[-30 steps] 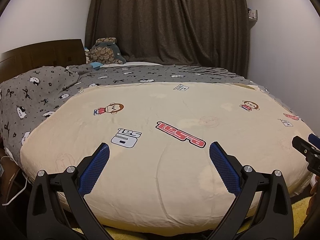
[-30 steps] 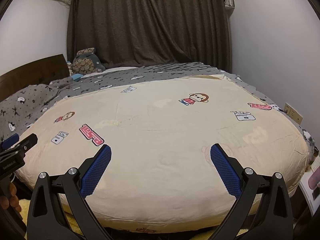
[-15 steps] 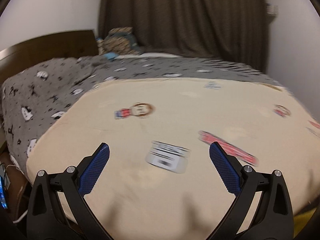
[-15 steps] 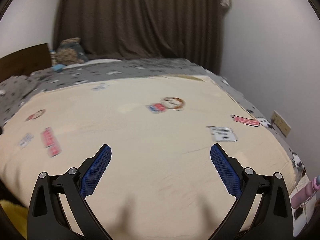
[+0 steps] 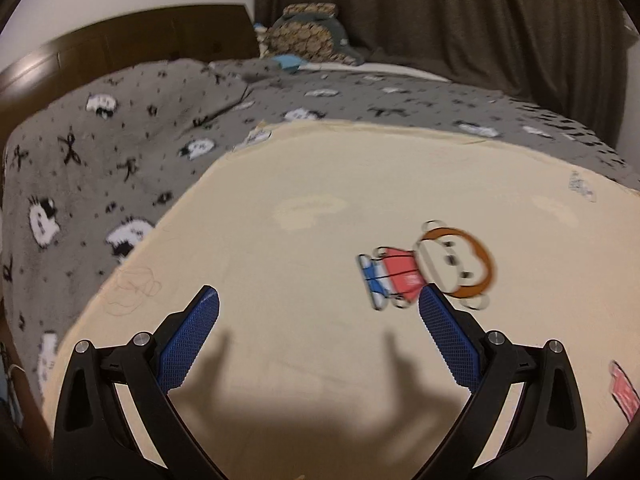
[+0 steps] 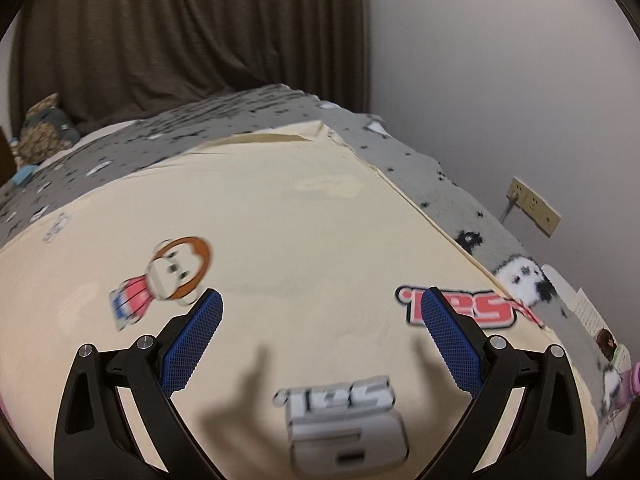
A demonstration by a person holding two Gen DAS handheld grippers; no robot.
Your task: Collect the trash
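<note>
So far no trash in either view. Left gripper [image 5: 319, 305] jaws wide, empty, over cream blanket [image 5: 320, 208]; grey spotted cover [image 5: 100, 160] left, stuffed toy [image 5: 308, 36] far. Right gripper [image 6: 322, 306] jaws wide, empty, same blanket, wall socket [image 6: 534, 206] right. Can't say which way the target lies or which hand is nearer.

Monkey print [image 5: 432, 268] on cream blanket [image 5: 320, 184]: motion-blurred. Red logo [image 5: 624, 392]: cut by right edge. Grey logo [image 6: 348, 424]: smeared, unreadable. Plush toy [image 6: 40, 128]: partly cut by left edge.
</note>
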